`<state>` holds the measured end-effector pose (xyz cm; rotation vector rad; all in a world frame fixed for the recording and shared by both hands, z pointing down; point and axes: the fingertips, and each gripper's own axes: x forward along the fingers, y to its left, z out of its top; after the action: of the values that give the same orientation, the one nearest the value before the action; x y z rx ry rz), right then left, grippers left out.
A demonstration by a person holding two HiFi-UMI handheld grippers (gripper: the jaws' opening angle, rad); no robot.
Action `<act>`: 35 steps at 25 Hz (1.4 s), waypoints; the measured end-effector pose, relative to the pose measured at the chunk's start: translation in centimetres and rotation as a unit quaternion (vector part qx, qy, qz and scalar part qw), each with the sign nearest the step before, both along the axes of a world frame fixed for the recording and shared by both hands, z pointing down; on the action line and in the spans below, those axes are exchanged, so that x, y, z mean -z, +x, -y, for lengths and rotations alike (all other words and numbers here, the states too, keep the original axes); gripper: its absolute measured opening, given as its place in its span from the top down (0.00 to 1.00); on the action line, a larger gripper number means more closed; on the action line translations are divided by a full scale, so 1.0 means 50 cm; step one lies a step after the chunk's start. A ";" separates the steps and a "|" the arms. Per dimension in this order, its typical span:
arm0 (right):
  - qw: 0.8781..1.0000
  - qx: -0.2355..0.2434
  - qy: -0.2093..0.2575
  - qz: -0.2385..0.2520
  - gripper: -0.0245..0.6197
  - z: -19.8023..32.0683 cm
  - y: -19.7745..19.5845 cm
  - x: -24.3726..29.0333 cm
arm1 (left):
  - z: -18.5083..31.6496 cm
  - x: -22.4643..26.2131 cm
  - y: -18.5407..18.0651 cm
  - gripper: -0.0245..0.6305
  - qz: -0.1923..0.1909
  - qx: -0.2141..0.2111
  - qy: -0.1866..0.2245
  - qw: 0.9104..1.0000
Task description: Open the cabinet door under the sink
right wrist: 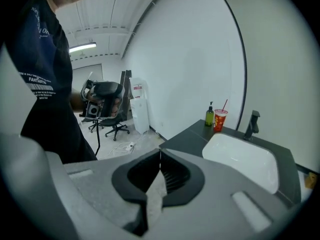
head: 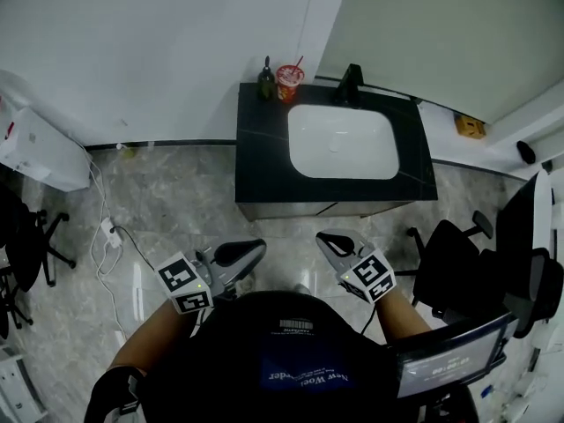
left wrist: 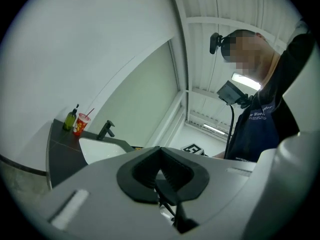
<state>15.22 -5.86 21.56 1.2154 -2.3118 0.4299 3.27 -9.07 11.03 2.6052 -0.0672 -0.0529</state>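
The left gripper (left wrist: pixel 160 149) has its jaws pressed together on nothing, and so does the right gripper (right wrist: pixel 160 152). Both hang side by side just short of the front edge of the black worktop (head: pixel 264 152). The cabinet door (head: pixel 304 208) shows only as a thin dark strip under that edge, below the white sink (head: pixel 342 141), running left to right. It lies ahead of and beneath both tips, the right gripper a shade nearer. No handle can be made out; the tips probably have to dip below the edge first.
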 end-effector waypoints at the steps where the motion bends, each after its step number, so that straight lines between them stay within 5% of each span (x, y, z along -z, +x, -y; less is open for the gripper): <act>1: 1.000 0.011 -0.008 -0.006 0.95 -0.001 0.003 -0.012 | -0.002 -0.020 0.010 0.96 0.006 -0.001 -0.012 1.000; 8: 0.993 0.109 -0.021 -0.046 0.88 0.026 0.046 -0.157 | -0.026 -0.177 0.097 0.96 0.034 0.044 -0.085 0.995; 13: 0.976 0.158 0.011 -0.152 0.78 0.060 0.088 -0.305 | -0.078 -0.301 0.149 0.96 0.031 0.094 -0.128 0.987; 20: 0.921 0.177 0.134 -0.320 0.72 0.135 0.078 -0.518 | -0.104 -0.463 0.132 0.96 0.042 0.109 -0.154 0.981; 28: 0.878 0.127 0.200 -0.416 0.57 0.147 0.044 -0.598 | -0.160 -0.564 0.050 0.96 0.045 0.095 -0.175 0.979; 35: 0.821 0.087 0.251 -0.505 0.48 0.182 0.033 -0.637 | -0.204 -0.621 -0.024 0.96 0.049 0.075 -0.193 0.977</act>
<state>16.89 -14.97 53.43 1.0339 -1.5505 -0.7873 2.07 1.12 42.06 2.2081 -0.2821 0.0333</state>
